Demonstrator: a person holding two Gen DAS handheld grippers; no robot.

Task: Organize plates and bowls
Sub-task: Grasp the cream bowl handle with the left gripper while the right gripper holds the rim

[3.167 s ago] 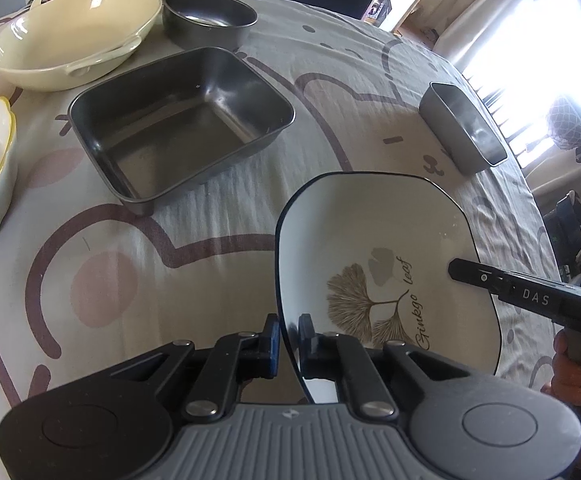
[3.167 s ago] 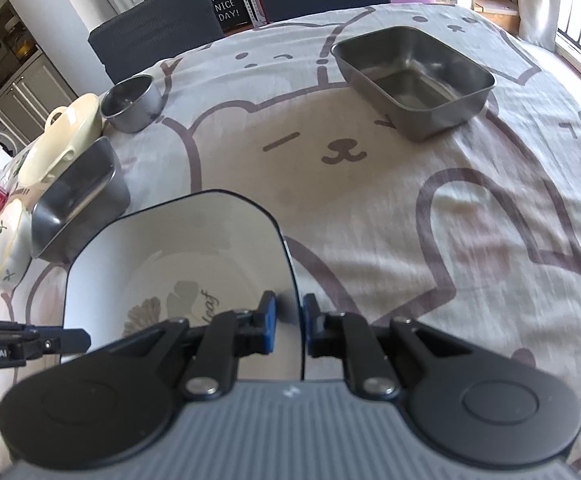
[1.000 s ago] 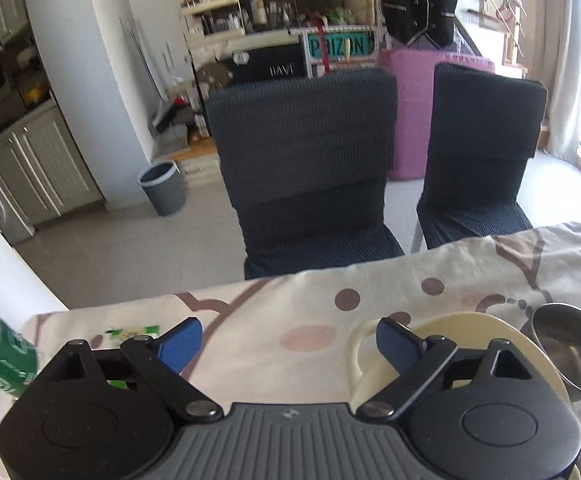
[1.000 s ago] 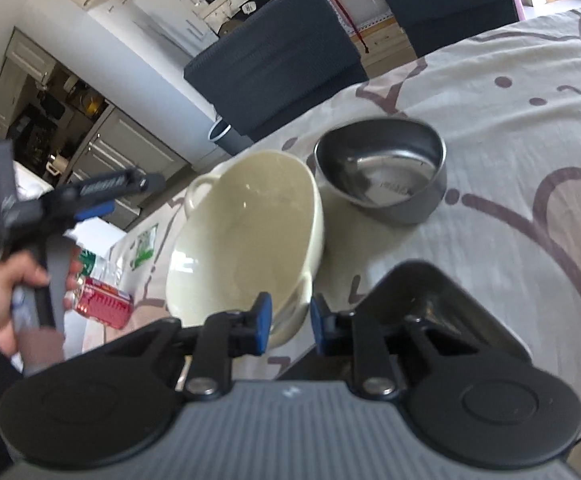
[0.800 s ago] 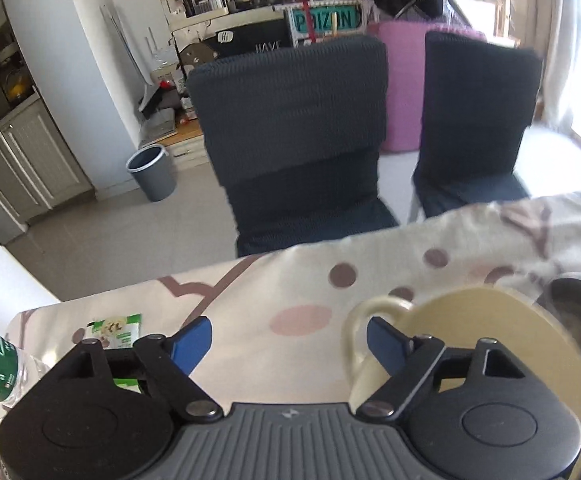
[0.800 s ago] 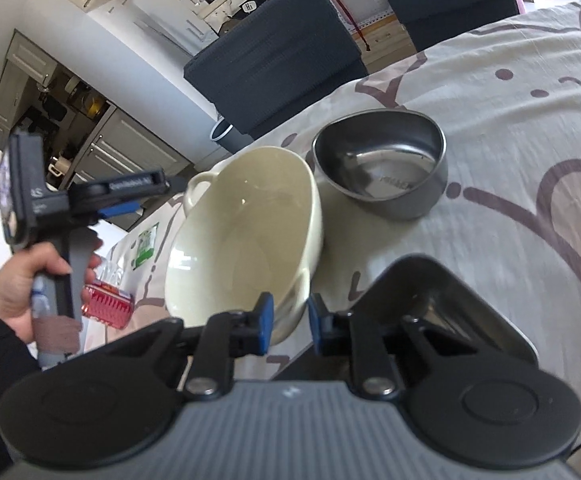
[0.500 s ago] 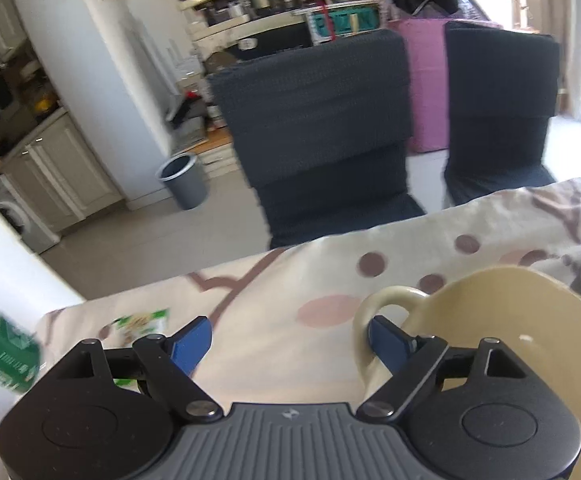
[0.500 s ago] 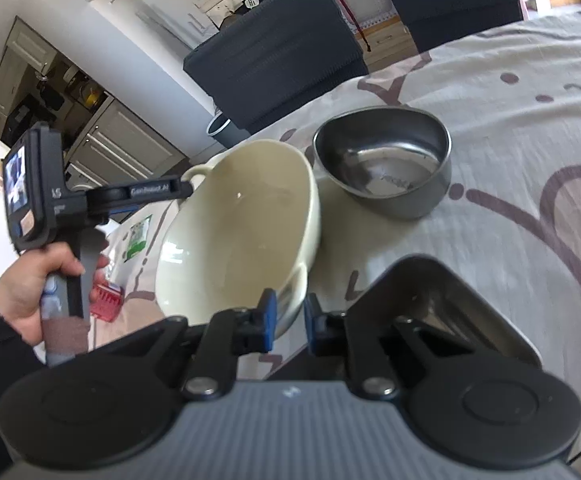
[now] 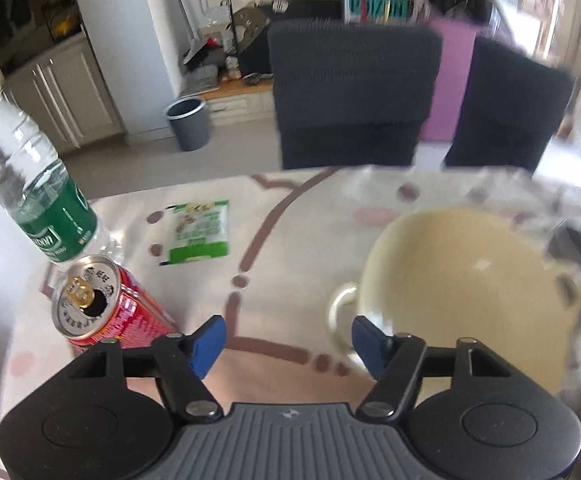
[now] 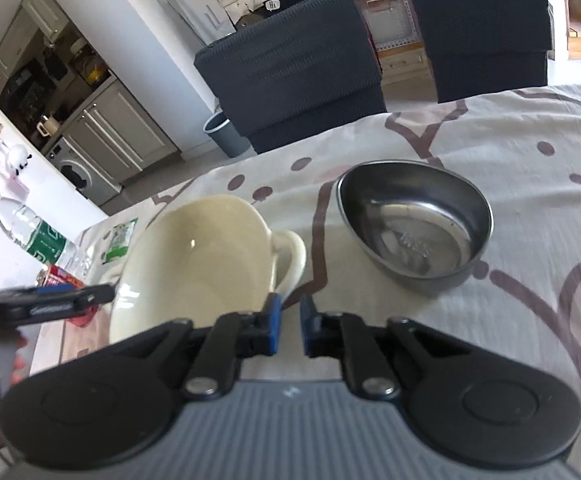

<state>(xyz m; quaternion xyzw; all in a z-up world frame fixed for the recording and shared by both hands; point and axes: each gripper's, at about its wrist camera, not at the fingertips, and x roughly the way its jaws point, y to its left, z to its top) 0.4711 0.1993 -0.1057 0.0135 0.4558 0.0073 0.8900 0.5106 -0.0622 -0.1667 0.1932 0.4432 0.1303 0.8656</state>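
A cream-coloured oval ceramic baking dish with loop handles is seen resting on the table covered by a pale cloth printed with brown bear outlines. In the right wrist view, the right gripper is pointed at the dish's near loop handle, which lies just beyond the blue fingertips; the jaws have just been closing and stand almost together, with nothing seen between the pads. To the right of the dish a round stainless-steel bowl is set apart from it. In the left wrist view, the left gripper is held at the dish's other end, its jaws parted though just narrowed; the far loop handle sits just inside the right blue fingertip, and contact cannot be told. Left of that gripper, a red drink can, a clear water bottle with a green label and a green snack packet are set on the cloth. Two dark upholstered chairs are placed behind the table.
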